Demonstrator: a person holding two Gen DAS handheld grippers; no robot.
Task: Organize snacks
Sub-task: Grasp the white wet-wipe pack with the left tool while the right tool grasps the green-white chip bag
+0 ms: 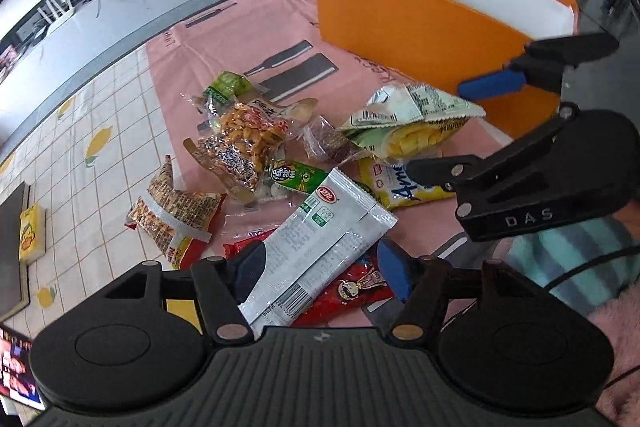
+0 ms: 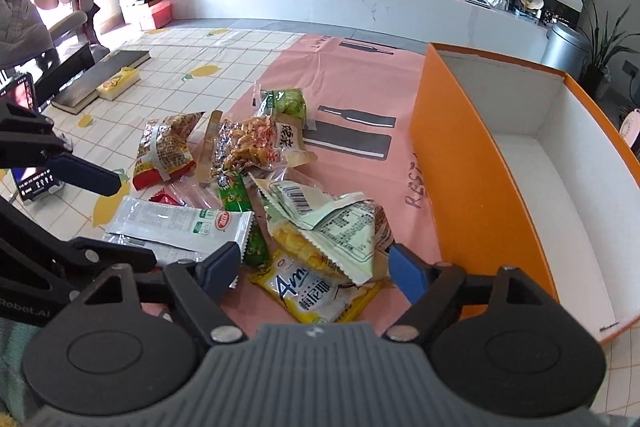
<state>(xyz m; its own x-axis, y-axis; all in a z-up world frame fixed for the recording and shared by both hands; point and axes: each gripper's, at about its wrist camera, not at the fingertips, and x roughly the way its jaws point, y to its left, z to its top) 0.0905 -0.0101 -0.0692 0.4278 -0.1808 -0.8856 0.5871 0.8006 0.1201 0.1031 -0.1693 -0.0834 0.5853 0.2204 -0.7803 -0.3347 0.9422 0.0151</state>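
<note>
**Both grippers wide over the snack pile**

The orange box (image 2: pixel 460 163) stood empty at two o'clock of your pile. Your left gripper (image 1: pixel 324 269) spread wide around the white-and-grey packet (image 1: pixel 316 247), pads not pressing. Your right gripper (image 2: pixel 316 267) gaped over the yellow packet (image 2: pixel 316 291) at six o'clock, gripping nothing.

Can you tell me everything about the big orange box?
The orange box is a large open-topped carton that looks like cardboard, orange outside and plain white inside. It stands upright on the pink mat, right of the snack pile. It has no lid on, and the inside that shows looks empty. No snack or gripper clearly touches it.
</note>
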